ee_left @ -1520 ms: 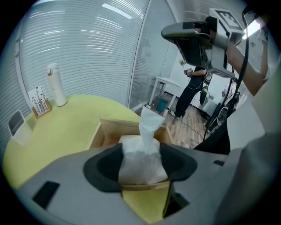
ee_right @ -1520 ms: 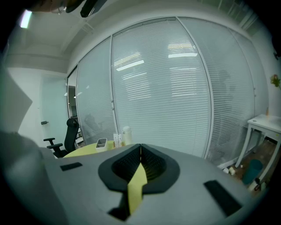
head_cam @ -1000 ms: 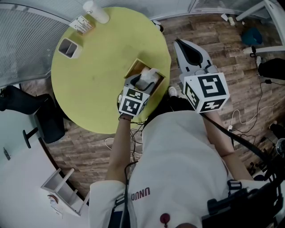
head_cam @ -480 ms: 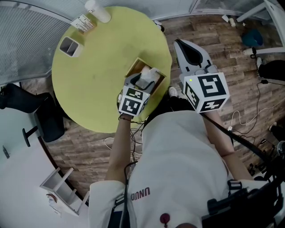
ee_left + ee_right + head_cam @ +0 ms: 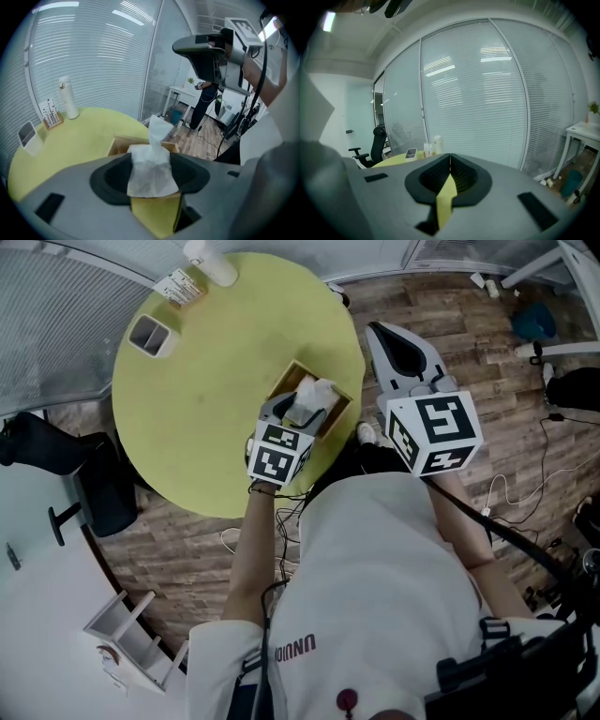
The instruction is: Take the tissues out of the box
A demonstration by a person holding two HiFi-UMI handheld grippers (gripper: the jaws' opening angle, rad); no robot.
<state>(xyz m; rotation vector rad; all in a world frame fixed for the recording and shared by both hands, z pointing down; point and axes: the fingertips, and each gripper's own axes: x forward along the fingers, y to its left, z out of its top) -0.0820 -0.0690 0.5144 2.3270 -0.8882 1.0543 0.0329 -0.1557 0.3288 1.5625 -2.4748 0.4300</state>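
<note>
White tissue (image 5: pixel 151 174) sticks up from the box (image 5: pixel 121 142), between the half-open fingers of our left gripper (image 5: pixel 153 160). The box sits near the edge of the table (image 5: pixel 202 381), with wide room beyond. Our right gripper (image 5: pixel 450 161) is pinched shut, empty, off the table.

White tissue (image 5: pixel 152 164) upright in open wooden box (image 5: pixel 123 140), on yellow table (image 5: pixel 70 136)

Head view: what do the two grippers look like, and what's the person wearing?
Both the left gripper and the right gripper are pale grey shells with black-lined fingers, each carrying a white cube printed with black square markers. The person wears a white short-sleeved shirt; a black cable runs along the right arm.
</note>
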